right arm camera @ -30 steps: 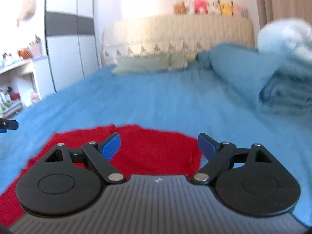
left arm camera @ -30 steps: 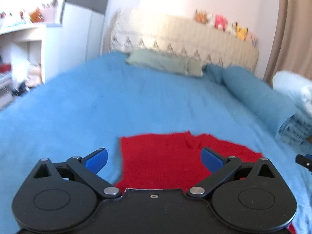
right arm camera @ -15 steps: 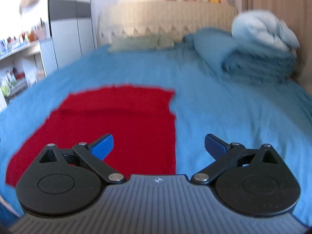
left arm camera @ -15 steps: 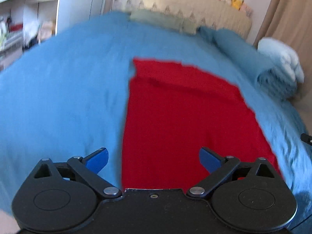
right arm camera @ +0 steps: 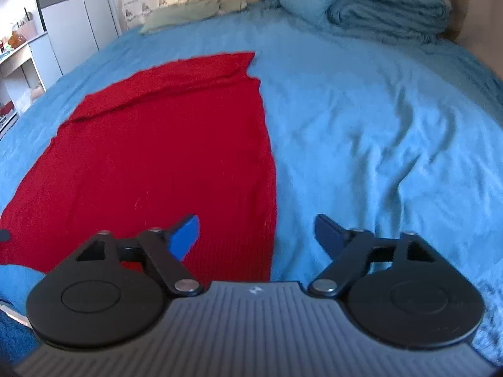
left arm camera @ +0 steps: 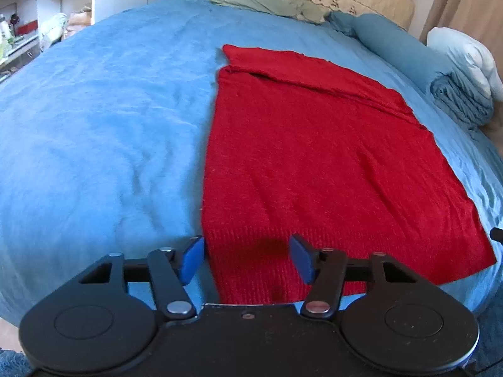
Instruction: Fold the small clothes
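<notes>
A red knitted garment (left arm camera: 320,157) lies flat on the blue bed cover, its far end folded over. In the left wrist view my left gripper (left arm camera: 246,259) hovers over the garment's near left corner; its jaws are closing with the ribbed hem between them, and the pads stand apart from the cloth. In the right wrist view the same red garment (right arm camera: 163,157) fills the left half. My right gripper (right arm camera: 257,235) straddles its near right edge, jaws closing but wide, with the hem corner between them.
The blue bed cover (left arm camera: 94,125) spreads all round the garment. Folded blue blankets and a white pillow (right arm camera: 386,9) are stacked at the far right. A green pillow (left arm camera: 267,3) lies by the headboard. White shelves (left arm camera: 31,15) stand left of the bed.
Both grippers have come down and forward over the near end of the red garment, which now fills more of each view. The jaws of both have narrowed, the left more.
</notes>
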Motion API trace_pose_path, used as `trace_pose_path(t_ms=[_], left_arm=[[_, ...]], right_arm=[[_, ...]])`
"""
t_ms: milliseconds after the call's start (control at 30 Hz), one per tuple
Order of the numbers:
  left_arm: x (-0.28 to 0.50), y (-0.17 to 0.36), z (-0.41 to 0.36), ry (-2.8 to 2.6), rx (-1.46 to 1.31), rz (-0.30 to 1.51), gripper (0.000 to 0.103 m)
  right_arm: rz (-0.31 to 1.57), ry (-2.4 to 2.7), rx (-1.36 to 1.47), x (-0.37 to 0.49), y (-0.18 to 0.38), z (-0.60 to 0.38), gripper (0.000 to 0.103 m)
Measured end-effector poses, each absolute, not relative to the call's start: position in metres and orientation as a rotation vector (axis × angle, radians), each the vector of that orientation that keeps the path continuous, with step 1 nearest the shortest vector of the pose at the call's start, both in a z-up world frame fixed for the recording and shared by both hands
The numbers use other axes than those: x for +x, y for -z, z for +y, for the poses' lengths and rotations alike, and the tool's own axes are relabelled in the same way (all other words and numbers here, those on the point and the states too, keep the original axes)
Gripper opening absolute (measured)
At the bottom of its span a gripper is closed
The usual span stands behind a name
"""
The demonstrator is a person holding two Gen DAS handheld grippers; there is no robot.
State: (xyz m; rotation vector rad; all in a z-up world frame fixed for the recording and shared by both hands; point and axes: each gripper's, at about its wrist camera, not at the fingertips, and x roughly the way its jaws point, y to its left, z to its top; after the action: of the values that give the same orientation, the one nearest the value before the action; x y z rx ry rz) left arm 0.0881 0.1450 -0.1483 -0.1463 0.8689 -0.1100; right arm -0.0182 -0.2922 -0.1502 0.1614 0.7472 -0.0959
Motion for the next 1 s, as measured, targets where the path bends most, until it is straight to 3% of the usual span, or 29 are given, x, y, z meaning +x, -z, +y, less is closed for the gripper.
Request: trace_pose_path(t_ms=[100, 300, 333, 433, 500, 533, 800, 1000], left_arm=[[0.083, 0.15, 0.148, 0.095, -0.14, 0.86, 0.051], [0.084, 0.152, 0.152, 0.098, -0.169, 0.866, 0.044], [0.084, 0.153, 0.151, 0.095, -0.163, 0.867, 0.038], [0.082, 0.155, 0.148, 0.082, -0.149, 0.876, 0.017], [0.082, 0.155, 0.148, 0.088, -0.154, 0.887, 0.008], [0.082, 0.155, 0.148, 0.087, -0.157, 0.89, 0.007], [0.079, 0.131, 0.162, 0.095, -0.293, 0.882, 0.005], [0.095, 0.078, 0.162, 0.146, -0.356, 0.776, 0.005]], right_arm=[[0.784, 0.111, 0.193, -0.015, 0.156, -0.296, 0.078], [0.855, 0.096, 0.221, -0.012, 0.164, -0.297, 0.068], [0.863, 0.093, 0.218, -0.012, 0.165, -0.296, 0.066], [0.872, 0.087, 0.212, -0.012, 0.165, -0.292, 0.045], [0.874, 0.074, 0.201, -0.011, 0.165, -0.29, 0.026], [0.872, 0.07, 0.194, -0.011, 0.164, -0.288, 0.023], [0.779, 0.046, 0.27, -0.018, 0.142, -0.295, 0.02], [0.665, 0.011, 0.32, -0.006, 0.096, -0.304, 0.02]])
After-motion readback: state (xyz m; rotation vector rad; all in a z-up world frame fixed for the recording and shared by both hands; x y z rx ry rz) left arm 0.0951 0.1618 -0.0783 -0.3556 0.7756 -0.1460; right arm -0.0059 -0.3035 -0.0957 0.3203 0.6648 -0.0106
